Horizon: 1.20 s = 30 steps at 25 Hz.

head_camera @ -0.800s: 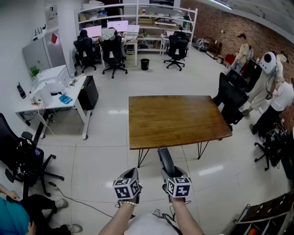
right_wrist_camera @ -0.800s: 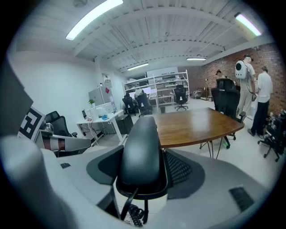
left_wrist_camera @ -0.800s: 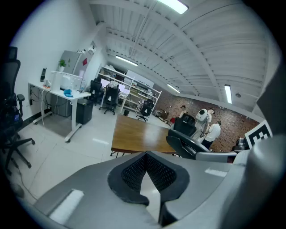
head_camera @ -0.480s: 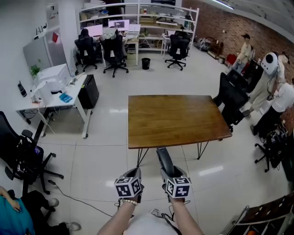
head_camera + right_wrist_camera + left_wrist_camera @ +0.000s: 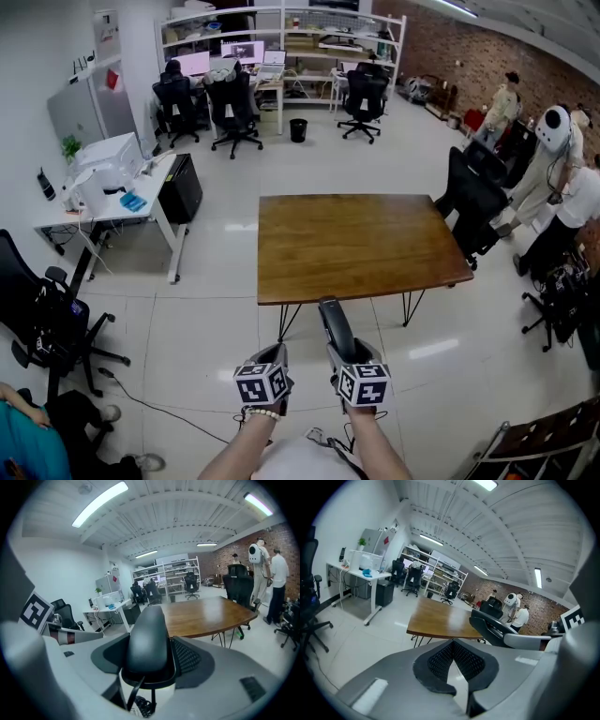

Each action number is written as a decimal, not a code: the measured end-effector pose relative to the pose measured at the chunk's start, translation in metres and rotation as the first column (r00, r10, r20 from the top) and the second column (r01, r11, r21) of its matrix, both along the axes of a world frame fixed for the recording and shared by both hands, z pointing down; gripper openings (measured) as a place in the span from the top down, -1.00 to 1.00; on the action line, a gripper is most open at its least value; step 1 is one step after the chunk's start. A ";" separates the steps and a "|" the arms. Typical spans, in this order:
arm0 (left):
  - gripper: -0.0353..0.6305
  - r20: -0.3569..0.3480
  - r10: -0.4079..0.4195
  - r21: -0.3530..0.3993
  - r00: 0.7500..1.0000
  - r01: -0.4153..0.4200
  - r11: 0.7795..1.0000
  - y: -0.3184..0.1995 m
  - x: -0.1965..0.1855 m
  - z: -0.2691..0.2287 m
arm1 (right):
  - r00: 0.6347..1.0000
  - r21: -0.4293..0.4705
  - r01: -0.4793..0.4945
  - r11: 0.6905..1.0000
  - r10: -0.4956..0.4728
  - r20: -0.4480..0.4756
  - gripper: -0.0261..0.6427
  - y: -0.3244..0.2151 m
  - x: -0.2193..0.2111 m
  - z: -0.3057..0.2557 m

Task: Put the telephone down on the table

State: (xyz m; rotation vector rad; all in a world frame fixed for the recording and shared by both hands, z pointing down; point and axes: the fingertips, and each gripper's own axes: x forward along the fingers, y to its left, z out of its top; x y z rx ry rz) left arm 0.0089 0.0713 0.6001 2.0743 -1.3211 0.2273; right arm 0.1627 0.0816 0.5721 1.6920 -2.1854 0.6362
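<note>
From the head view, we stand short of the bench (image 5: 356, 244), its wooden top bare from near edge to far edge. The right tool (image 5: 339, 350) carries the black telephone (image 5: 335, 326) in the air, and the handset's far end points at the middle of the bench's near edge without reaching over it. The left tool (image 5: 272, 352) hangs just beside it, apart from the handset. We judge the task barely begun: the telephone is gripped, but the carry over the near edge, the lowering and the release are all left to do.

The left gripper view adds what the head view cannot: this tool's mesh pads are pressed together at their tips with nothing between them. It also catches the handset from the side, at the right of the picture, level with the bench's near right corner.

The right gripper view settles the grip: its jaws pinch the telephone around its body, one pad on each flank, and the handset runs straight ahead towards the bench. Only here do we see a coiled cord (image 5: 143, 706) dangling beneath the handset's near end.
</note>
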 end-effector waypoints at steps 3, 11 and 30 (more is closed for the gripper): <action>0.94 0.006 -0.008 0.000 1.000 0.008 1.000 0.003 0.004 0.000 | 1.000 0.004 0.009 1.000 -0.009 0.009 0.03 0.000 0.004 -0.001; 0.94 0.026 -0.047 0.012 0.999 0.047 0.999 0.008 0.016 -0.001 | 0.999 0.029 0.040 0.999 -0.041 0.032 0.03 -0.003 0.017 -0.007; 0.94 0.010 -0.033 0.016 0.999 0.033 0.999 -0.074 0.025 0.005 | 0.999 0.033 0.020 0.999 -0.021 0.038 0.03 -0.079 0.027 -0.002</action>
